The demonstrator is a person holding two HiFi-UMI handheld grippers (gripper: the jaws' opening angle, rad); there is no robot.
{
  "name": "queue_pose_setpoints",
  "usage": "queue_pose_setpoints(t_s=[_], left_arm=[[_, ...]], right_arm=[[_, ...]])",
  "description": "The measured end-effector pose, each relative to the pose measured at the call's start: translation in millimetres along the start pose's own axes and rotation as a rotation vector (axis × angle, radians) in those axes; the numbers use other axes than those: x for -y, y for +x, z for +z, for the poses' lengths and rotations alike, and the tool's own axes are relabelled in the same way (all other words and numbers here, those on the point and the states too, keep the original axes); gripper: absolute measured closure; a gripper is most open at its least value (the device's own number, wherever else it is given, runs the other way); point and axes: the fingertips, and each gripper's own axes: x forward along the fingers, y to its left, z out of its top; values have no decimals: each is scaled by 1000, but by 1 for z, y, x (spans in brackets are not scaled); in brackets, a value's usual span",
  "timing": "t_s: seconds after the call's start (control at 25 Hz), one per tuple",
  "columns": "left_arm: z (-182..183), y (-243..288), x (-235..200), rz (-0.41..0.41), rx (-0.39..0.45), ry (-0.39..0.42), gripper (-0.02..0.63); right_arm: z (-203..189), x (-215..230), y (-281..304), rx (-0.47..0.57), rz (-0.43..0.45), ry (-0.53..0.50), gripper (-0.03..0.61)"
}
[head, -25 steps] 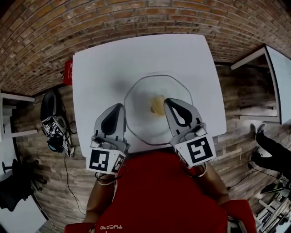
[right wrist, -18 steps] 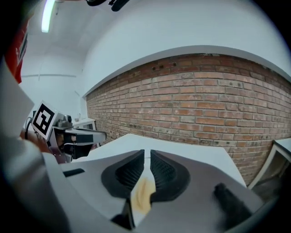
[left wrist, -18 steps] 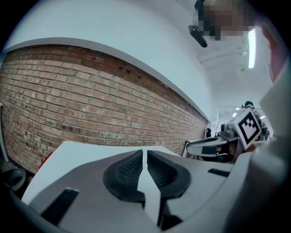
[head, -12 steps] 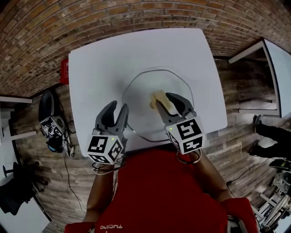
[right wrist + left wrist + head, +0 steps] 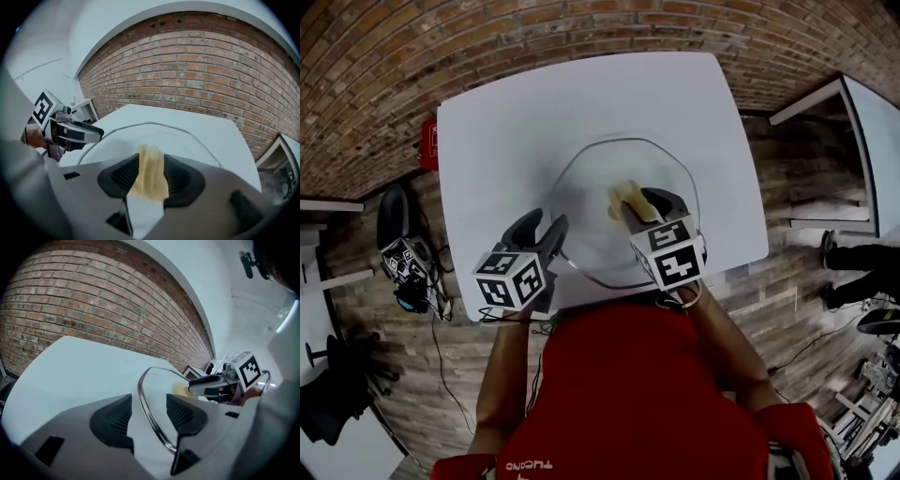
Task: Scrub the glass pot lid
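glass ringed with a thin metal rim, the pot lid (image 5: 600,183) lies flat on the white surface (image 5: 506,122), on the half nearer the person, and a yellow sponge (image 5: 622,197) sits near its middle. the left tongs (image 5: 540,227) reach down to the lid's left edge. in the left gripper view their two dark ribbed pads stand spread, one outside the rim and one over the glass, and the rim runs through the gap between them with neither pad pressing on it. these tongs have just been opening. the right tongs (image 5: 645,204) come in over the middle of the lid, pointing steeply down. in the right gripper view the sponge stands upright in the gap between their pads and fills most of it. these tongs too have just been opening and stand wide, with no squeeze showing on the sponge. whether the pads brush its sides i cannot tell. each pair of tongs carries its marker cube (image 5: 511,278) toward the person, whose red top (image 5: 628,403) fills the bottom of the head view. a brick wall (image 5: 534,33) rises beyond the far edge of the surface, and wooden floor (image 5: 787,187) shows on either side of it.
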Motion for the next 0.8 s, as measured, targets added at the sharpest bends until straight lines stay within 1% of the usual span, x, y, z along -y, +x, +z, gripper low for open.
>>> queue_pose_setpoints(t_s=[0.16, 0.28, 0.4, 0.48, 0.6, 0.8], left_arm=[[-11, 7, -7, 5, -50, -20, 393], [-18, 11, -9, 6, -76, -28, 394], [-21, 13, -8, -5, -86, -36, 396], [-20, 14, -7, -18, -87, -38, 411], [-19, 14, -3, -33, -86, -36, 466], [-21, 14, -3, -26, -85, -45, 482]], right_arm=[[-11, -3, 9, -54, 22, 2, 419], [-19, -4, 13, -90, 23, 3, 419], [-19, -6, 14, -102, 24, -14, 442], [-19, -7, 15, -102, 18, -35, 467], [-19, -9, 15, -107, 9, -59, 503], [-20, -11, 15, -111, 8, -64, 522]])
